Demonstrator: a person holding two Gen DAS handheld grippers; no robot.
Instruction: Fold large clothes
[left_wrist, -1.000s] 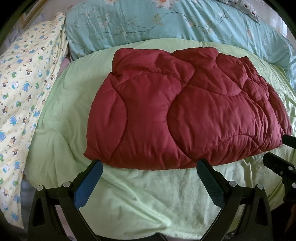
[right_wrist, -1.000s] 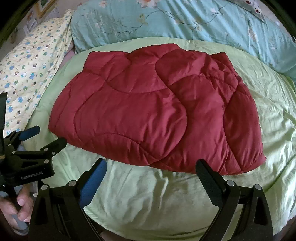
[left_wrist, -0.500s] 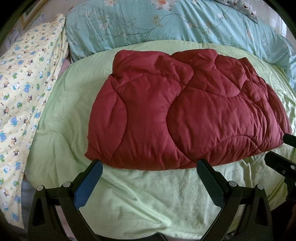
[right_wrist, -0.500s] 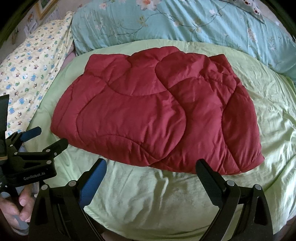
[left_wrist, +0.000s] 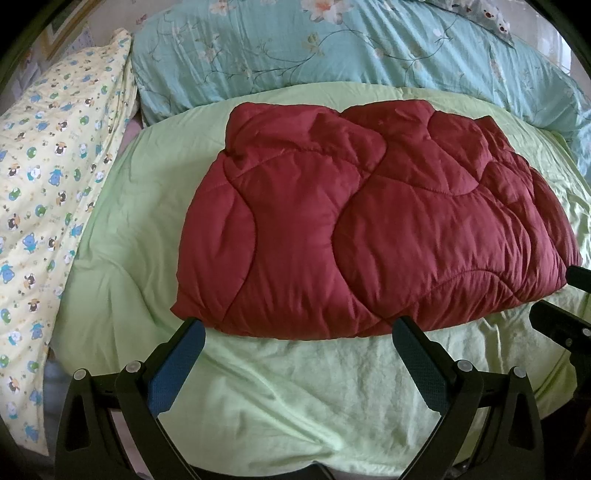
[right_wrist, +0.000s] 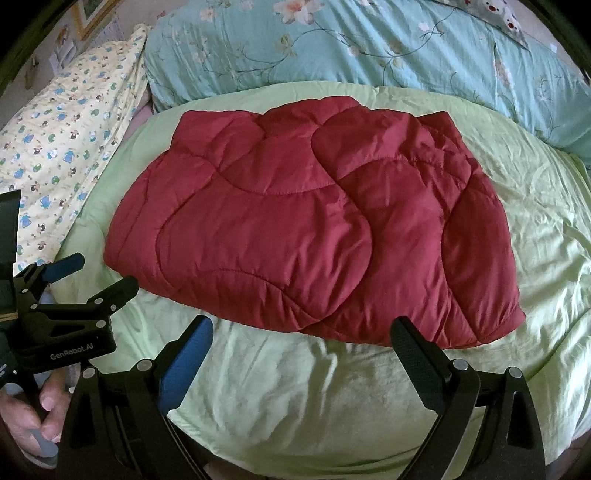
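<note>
A dark red quilted padded garment (left_wrist: 369, 229) lies folded into a compact block on the light green sheet (left_wrist: 258, 387); it also shows in the right wrist view (right_wrist: 303, 236). My left gripper (left_wrist: 297, 332) is open and empty, just short of the garment's near edge. It also shows at the left of the right wrist view (right_wrist: 92, 275). My right gripper (right_wrist: 303, 332) is open and empty, just short of the garment's near right part. Its fingers (left_wrist: 561, 321) show at the right edge of the left wrist view.
A teal floral quilt (left_wrist: 351, 48) lies bunched along the back of the bed. A yellow cartoon-print pillow (left_wrist: 48, 184) lies on the left. A hand (right_wrist: 33, 417) holds the left gripper's handle at lower left.
Both views have shifted very slightly, so the garment sits a little lower in frame. The garment itself and the grippers' openings are unchanged.
</note>
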